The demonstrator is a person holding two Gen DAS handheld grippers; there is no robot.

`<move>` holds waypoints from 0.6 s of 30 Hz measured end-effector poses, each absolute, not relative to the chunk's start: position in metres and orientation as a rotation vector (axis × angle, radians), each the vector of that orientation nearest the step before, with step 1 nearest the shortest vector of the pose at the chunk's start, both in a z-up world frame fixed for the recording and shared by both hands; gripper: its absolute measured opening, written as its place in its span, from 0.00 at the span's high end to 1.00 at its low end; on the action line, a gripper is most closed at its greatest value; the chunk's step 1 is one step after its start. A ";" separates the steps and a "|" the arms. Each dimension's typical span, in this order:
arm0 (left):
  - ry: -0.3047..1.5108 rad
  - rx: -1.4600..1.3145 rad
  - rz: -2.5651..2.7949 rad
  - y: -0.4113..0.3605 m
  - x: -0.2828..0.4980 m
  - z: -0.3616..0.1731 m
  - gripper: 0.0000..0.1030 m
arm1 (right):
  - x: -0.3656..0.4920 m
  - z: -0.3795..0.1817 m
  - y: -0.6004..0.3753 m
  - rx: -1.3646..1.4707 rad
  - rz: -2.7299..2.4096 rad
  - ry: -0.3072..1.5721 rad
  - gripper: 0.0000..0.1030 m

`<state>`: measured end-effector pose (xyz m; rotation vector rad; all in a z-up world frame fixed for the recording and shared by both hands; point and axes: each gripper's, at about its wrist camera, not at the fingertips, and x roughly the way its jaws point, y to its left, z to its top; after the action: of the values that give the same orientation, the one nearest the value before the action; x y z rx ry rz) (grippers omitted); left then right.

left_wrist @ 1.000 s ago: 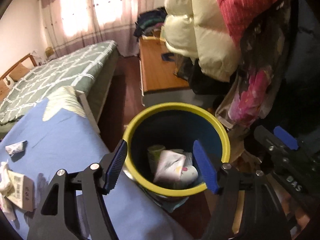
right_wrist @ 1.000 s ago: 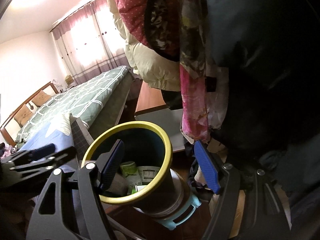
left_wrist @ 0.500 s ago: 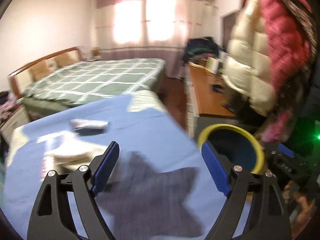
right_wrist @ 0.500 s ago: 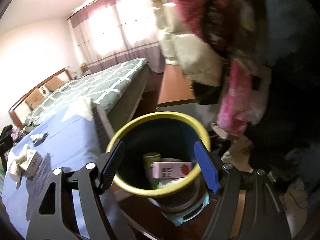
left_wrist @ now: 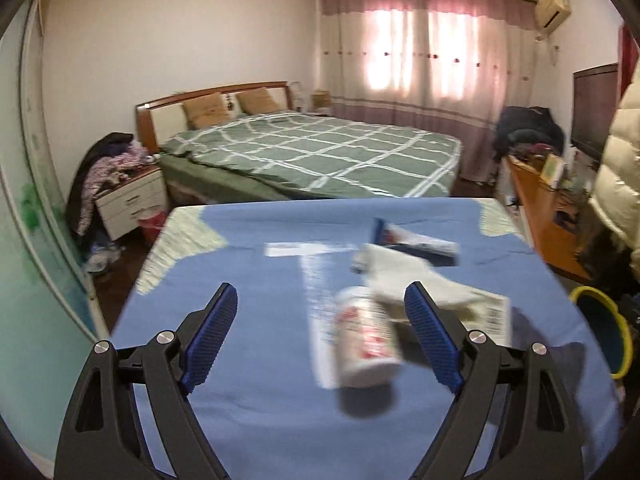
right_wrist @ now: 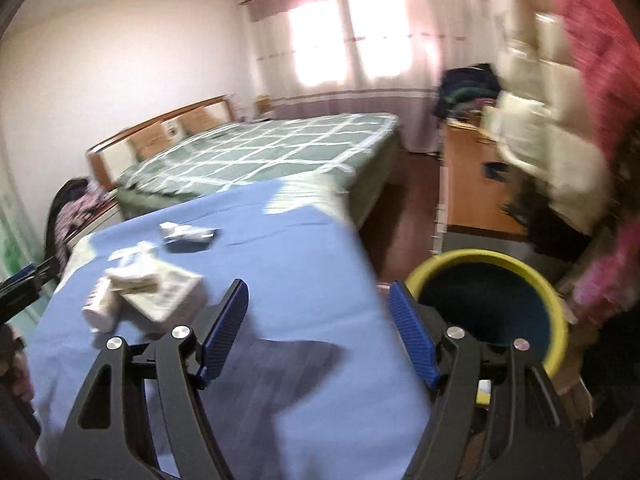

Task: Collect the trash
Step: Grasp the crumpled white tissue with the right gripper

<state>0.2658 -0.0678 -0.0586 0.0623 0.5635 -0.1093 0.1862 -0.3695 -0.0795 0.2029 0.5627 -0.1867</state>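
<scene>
A blue-covered table (left_wrist: 260, 380) fills the foreground, a green checked bed (left_wrist: 320, 156) beyond it. The left gripper (left_wrist: 320, 336) is spread and empty – the white bottle (left_wrist: 368, 336) lies just ahead between its fingers, with a tissue (left_wrist: 400, 272), box (left_wrist: 490, 312) and tube (left_wrist: 416, 240) behind. The right gripper (right_wrist: 318, 330) gapes empty over the table's right edge, the yellow-rimmed bin (right_wrist: 556, 300) to its right.

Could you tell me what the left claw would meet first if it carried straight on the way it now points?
Probably the small white bottle with red print, lying on the blue cloth-covered table between the open left claw's fingers. The picture is blurred, so depth is uncertain; the claw might touch the cloth just short of it.
</scene>
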 end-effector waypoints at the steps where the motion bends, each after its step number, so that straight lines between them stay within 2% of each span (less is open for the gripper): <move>1: 0.564 0.063 -0.097 -0.061 0.270 -0.061 0.18 | 0.194 -0.078 -0.358 0.184 -0.167 0.568 0.33; 7: 0.550 0.012 -0.007 -0.018 0.288 -0.073 0.18 | 0.245 -0.074 -0.298 0.096 -0.046 0.619 0.33; 11: 0.524 -0.013 0.081 0.005 0.290 -0.081 0.15 | 0.282 -0.080 -0.268 0.051 0.008 0.673 0.33; 18: 0.593 -0.097 0.151 0.037 0.300 -0.095 0.15 | 0.332 -0.101 -0.237 0.013 0.040 0.751 0.33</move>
<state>0.2996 0.0373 -0.0949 -0.0968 0.5926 0.1511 0.3323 -0.2370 -0.1005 0.0125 0.7511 0.0397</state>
